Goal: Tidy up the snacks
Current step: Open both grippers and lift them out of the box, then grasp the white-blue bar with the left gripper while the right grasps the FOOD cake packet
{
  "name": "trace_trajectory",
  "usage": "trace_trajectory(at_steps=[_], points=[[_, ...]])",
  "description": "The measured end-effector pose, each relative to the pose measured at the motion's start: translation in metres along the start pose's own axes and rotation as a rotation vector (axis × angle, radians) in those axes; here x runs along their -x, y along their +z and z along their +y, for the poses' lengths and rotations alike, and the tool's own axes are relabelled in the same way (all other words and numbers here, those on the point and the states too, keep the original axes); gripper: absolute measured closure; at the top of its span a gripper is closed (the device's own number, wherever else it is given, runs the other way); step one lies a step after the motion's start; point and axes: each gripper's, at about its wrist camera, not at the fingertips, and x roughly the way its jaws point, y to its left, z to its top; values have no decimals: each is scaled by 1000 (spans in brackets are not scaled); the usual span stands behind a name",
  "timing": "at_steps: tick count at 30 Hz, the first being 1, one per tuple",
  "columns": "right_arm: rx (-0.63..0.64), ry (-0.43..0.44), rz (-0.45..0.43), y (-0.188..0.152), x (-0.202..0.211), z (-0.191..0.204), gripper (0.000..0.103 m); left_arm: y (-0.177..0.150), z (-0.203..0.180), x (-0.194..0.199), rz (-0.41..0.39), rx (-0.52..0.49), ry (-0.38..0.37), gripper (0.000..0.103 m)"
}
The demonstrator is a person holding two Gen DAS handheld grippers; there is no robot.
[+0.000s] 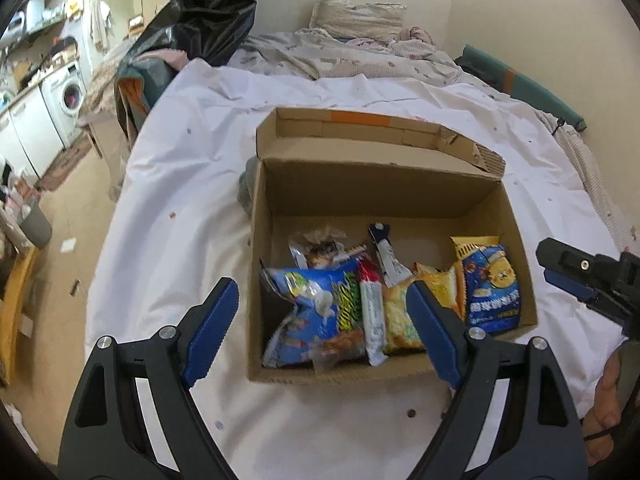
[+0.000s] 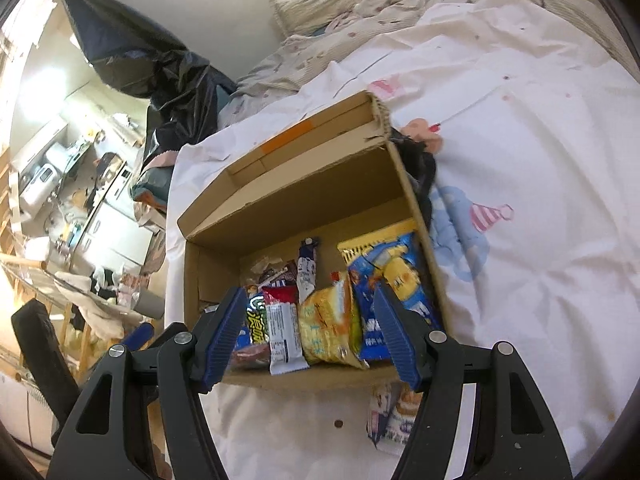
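Observation:
An open cardboard box (image 1: 372, 192) (image 2: 288, 200) sits on a white bed sheet (image 1: 180, 208). Several snack packs lie inside: a blue bag (image 1: 308, 312), a white bar (image 1: 372, 316) (image 2: 282, 328), a yellow pack (image 1: 400, 312) (image 2: 328, 328) and a blue-yellow bag (image 1: 490, 284) (image 2: 384, 276). My left gripper (image 1: 316, 328) hovers open over the box's near side, nothing between its fingers. My right gripper (image 2: 312, 332) also stands open above the near edge, empty; in the left wrist view the right gripper (image 1: 584, 280) shows at the right. One small pack (image 2: 390, 416) lies on the sheet outside the box.
A black plastic bag (image 1: 208, 12) (image 2: 148, 68) stands at the bed's far left corner. Crumpled bedding and a pillow (image 1: 356, 12) lie behind the box. The bed's left edge drops to a floor with a washing machine (image 1: 68, 96) and clutter. A dark item (image 2: 420, 164) rests by the box's right wall.

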Motion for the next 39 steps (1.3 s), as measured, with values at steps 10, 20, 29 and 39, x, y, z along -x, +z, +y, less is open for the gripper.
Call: trace_trajectory(at_steps=[10, 20, 29, 39], points=[[-97, -13, 27, -25, 21, -35, 34, -18, 5, 12, 21, 18, 1, 19], [-126, -209, 326, -58, -35, -72, 39, -36, 0, -5, 129, 62, -26, 19], [39, -359, 454, -71, -100, -52, 66, -38, 4, -10, 147, 68, -8, 19], [195, -121, 582, -120, -111, 13, 71, -57, 25, -34, 282, 137, 68, 19]])
